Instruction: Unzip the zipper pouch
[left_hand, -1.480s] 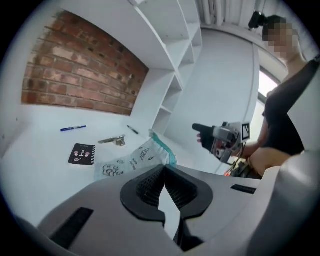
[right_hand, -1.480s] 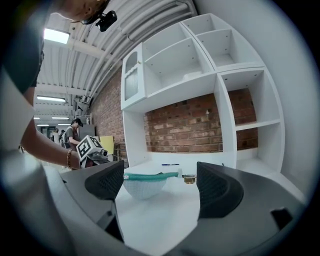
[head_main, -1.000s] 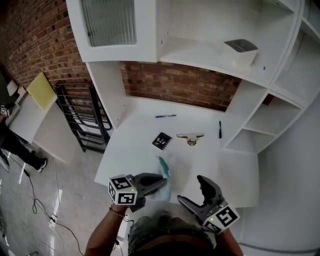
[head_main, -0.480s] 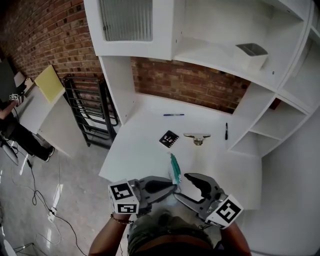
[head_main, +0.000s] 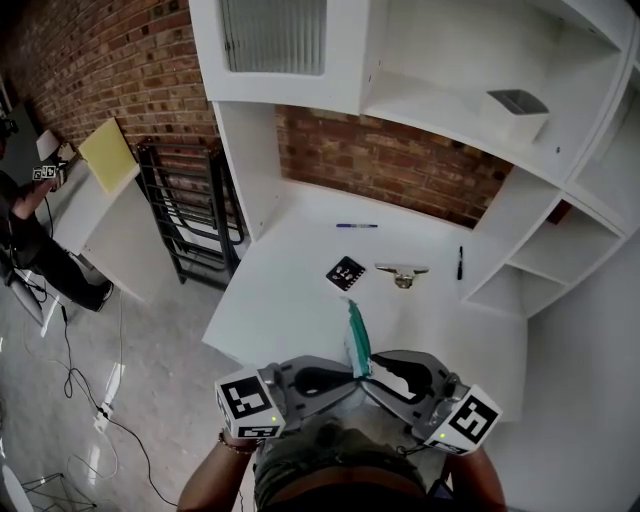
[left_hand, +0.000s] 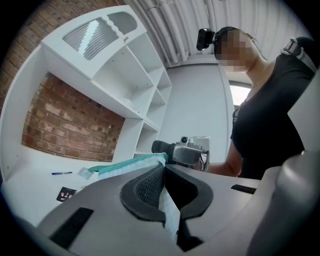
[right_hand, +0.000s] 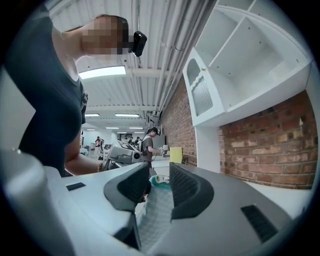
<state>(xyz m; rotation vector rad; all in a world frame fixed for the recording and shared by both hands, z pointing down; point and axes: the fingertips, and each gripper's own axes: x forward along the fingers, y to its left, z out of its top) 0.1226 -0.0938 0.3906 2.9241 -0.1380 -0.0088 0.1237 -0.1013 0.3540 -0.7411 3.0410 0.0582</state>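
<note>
The zipper pouch (head_main: 356, 343), pale mesh with a teal zipper edge, hangs upright above the near edge of the white desk (head_main: 285, 295). My left gripper (head_main: 349, 373) is shut on its lower part. In the left gripper view the pouch (left_hand: 125, 164) runs out from between the left gripper's (left_hand: 164, 173) pressed pads. My right gripper (head_main: 376, 367) faces it from the right, and its jaws are closing. In the right gripper view the pouch (right_hand: 156, 207) stands between the right gripper's (right_hand: 160, 183) pads, against one pad, with a gap to the other.
On the desk lie a blue pen (head_main: 357, 226), a black marker (head_main: 460, 262), a black card (head_main: 346, 273) and a metal clip (head_main: 402, 273). A white bin (head_main: 516, 110) sits on a shelf above. A black rack (head_main: 185, 215) stands left of the desk.
The pouch has come up off the desk and stands upright in the left gripper. The right gripper has swung left onto it and its jaws have narrowed.
</note>
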